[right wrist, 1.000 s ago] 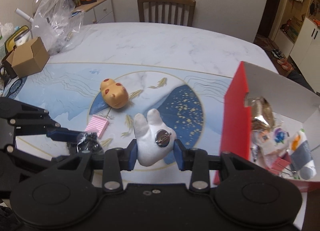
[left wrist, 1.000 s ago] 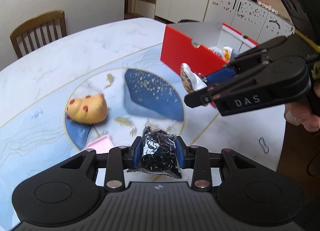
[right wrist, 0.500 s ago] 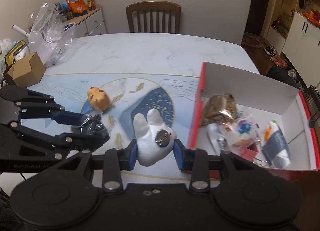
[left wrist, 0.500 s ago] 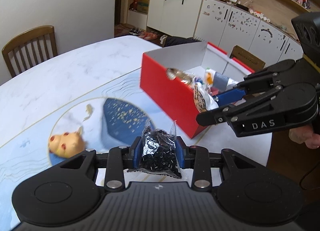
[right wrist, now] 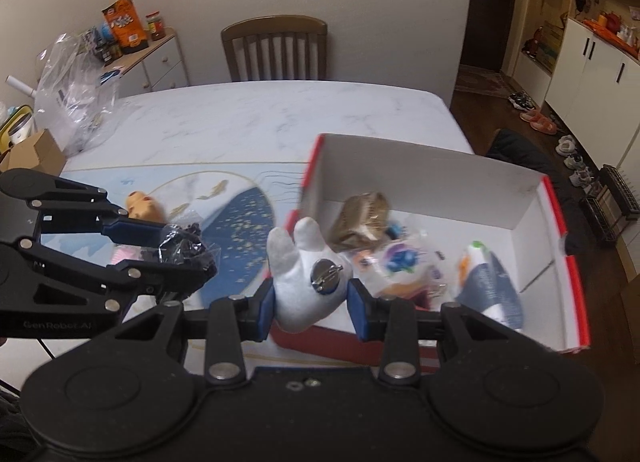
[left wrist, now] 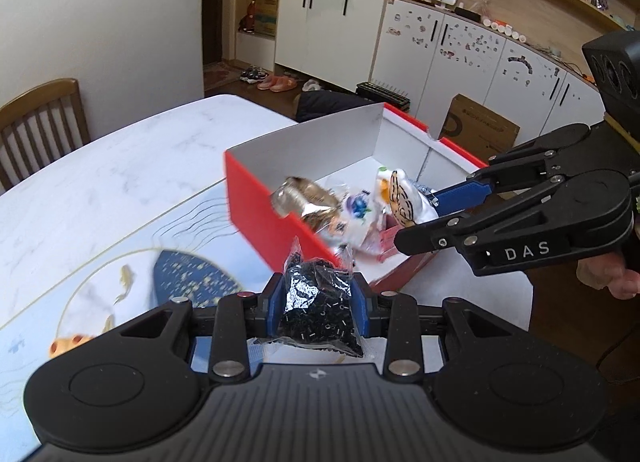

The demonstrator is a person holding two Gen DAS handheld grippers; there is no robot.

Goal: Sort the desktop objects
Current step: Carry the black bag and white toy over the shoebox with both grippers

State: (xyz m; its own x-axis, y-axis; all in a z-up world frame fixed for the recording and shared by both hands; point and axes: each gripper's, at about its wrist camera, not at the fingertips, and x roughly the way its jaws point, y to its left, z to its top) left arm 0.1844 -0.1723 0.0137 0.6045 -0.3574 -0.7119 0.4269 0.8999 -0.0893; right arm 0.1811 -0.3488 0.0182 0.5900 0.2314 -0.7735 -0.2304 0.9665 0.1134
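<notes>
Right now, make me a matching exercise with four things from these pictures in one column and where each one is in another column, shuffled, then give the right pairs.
Things:
1. bag of black beads
2. white plush toy
3. gold foil packet
4. yellow toy

Places:
A. lying inside the red box
B. clamped in the right gripper
C. lying on the table
D. clamped in the left gripper

Pairs: 1-D, 2-B, 3-A, 4-C

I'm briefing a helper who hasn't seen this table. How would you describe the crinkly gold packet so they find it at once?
Start at the red box with white inner walls at the table's edge. Inside, look to the far corner on the table side: the gold packet lies there. It is the only shiny, crumpled brown-gold foil thing; its neighbours are white wrappers with colourful print.
</notes>
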